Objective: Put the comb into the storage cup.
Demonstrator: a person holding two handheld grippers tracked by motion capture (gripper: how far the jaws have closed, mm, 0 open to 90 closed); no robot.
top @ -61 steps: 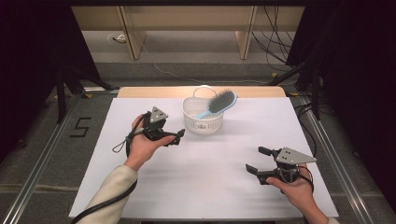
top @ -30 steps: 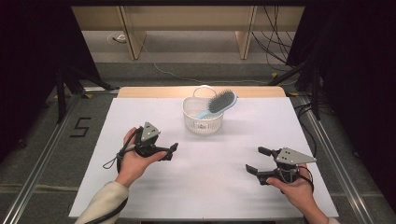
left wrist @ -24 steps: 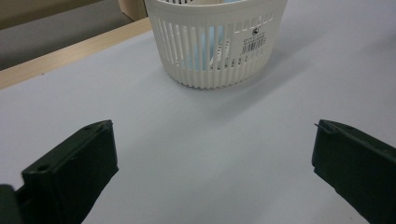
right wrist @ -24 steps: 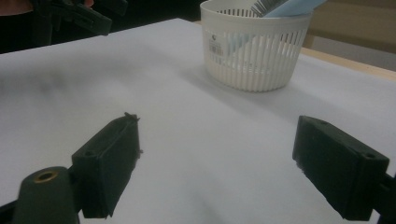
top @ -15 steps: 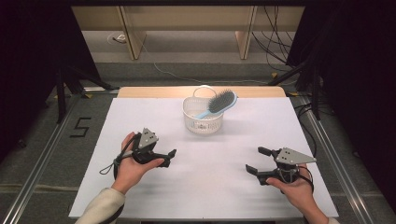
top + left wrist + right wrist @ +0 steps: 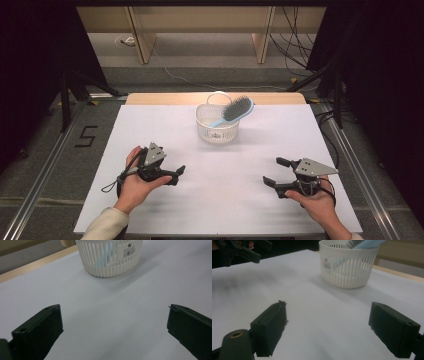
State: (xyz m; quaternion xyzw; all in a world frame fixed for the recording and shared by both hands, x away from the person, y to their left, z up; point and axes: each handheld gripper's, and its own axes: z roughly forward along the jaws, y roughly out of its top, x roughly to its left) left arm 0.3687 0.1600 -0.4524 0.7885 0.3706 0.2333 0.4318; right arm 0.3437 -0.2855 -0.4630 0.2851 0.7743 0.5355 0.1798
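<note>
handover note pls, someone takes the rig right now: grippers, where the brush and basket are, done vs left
Left gripper: open, empty, low over the white table, near-left of centre.
Right gripper: open, empty, near-right, jaws pointing left.
White slotted basket: upright at the far middle of the table, apart from both grippers.
Blue hairbrush: handle down inside the basket, bristle head leaning out over its far-right rim.
Done: brush looks placed in the basket; nothing is held.
Left: probably nothing beyond parking the grippers; if the brush should sit fully inside, the head needs a push down.
</note>
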